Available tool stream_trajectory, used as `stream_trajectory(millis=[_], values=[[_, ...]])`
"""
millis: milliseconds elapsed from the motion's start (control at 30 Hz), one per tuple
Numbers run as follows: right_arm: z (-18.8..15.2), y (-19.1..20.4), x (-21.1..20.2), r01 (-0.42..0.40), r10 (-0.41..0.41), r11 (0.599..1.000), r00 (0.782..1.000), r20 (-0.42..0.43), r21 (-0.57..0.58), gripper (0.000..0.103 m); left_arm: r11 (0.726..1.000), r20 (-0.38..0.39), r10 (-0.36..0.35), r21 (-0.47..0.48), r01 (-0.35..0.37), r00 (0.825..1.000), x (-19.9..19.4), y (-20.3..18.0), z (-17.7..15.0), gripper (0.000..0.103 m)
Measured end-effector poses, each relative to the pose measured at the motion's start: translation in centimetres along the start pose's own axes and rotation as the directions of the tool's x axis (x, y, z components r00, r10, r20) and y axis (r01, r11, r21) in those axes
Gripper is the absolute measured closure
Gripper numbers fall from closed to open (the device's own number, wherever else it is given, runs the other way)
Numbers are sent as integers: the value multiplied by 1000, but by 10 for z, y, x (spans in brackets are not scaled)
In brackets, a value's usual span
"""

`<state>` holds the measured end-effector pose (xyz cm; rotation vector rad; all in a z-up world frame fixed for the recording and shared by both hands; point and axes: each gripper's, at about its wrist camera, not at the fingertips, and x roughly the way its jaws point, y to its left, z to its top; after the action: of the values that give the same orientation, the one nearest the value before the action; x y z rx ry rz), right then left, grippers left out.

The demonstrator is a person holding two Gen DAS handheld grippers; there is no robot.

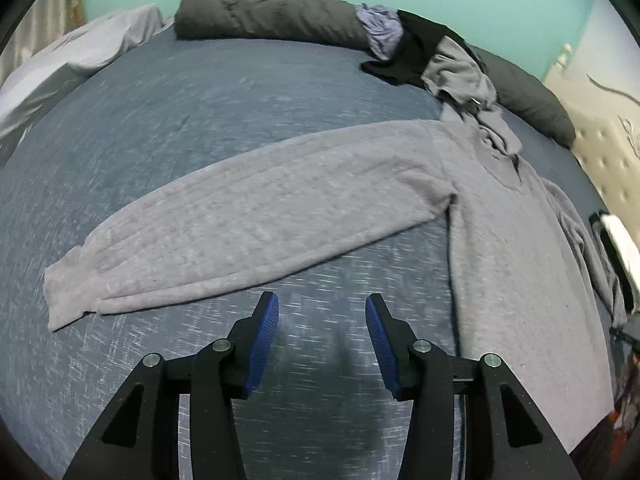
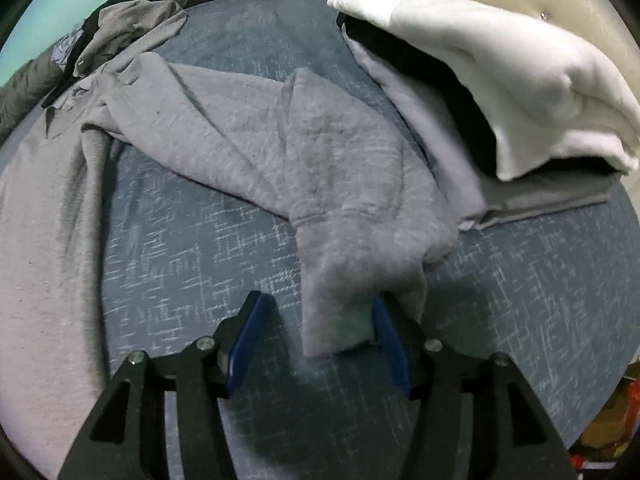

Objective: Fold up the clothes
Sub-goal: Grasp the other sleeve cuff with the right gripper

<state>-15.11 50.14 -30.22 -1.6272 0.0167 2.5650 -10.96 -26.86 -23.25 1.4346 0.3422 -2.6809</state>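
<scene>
Spreading a grey sweatshirt [image 1: 500, 240] flat on the bed [image 1: 200, 100] was the step in hand, and it looked partly done. The sweatshirt lay face up on the blue bedcover, its body running down the near side and one sleeve [image 1: 240, 220] stretched straight out from the body, smooth and flat, its cuff farthest from the body.

The left gripper [image 1: 322, 320] hung over bare bedcover just below that straight sleeve, its jaws about half open with nothing between them. It touched no cloth.

The other sleeve [image 2: 320, 160] was not yet right: it ran out from the body and doubled back on itself, bunched, with its cuff end [image 2: 336, 320] lying between the jaws of the right gripper [image 2: 316, 320]. Those jaws stood about half open; the cloth leaned against the right-hand one but was not pinched.

To do this well, the right gripper would probably need to close on the cuff and draw it away from the body until the doubled part opened out, stopping short of the folded pile [image 2: 500, 80] of white, black and pale clothes lying just beyond that sleeve. Pulling low and level would keep the body from dragging. A heap of unfolded clothes [image 1: 420, 48] sat above the sweatshirt's collar, touching it, so the collar might need freeing first.
</scene>
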Motion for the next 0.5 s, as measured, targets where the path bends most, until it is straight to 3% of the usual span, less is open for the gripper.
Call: stream_trajectory(millis=[67, 133, 200, 267, 500], values=[[1, -1, 1, 12, -12, 1000, 1000, 3, -7, 47, 1000, -2, 1, 22, -1, 1000, 1, -5, 0, 50], [1, -3, -1, 22, -22, 1000, 1000, 10, -12, 62, 1000, -7, -3, 30, 3, 1000, 0, -9, -1, 48], [1, -8, -5, 18, -18, 1000, 1000, 20, -18, 89, 1000, -11, -12, 22, 13, 1000, -1, -10, -2, 48], [1, -13, -12, 4, -4, 1000, 999, 35, -19, 96, 1000, -11, -12, 24, 12, 1000, -2, -10, -3, 48], [17, -8, -73, -26, 51, 986, 988, 149, -165, 97, 999, -4, -4, 33, 4, 1000, -8, -15, -4, 48]])
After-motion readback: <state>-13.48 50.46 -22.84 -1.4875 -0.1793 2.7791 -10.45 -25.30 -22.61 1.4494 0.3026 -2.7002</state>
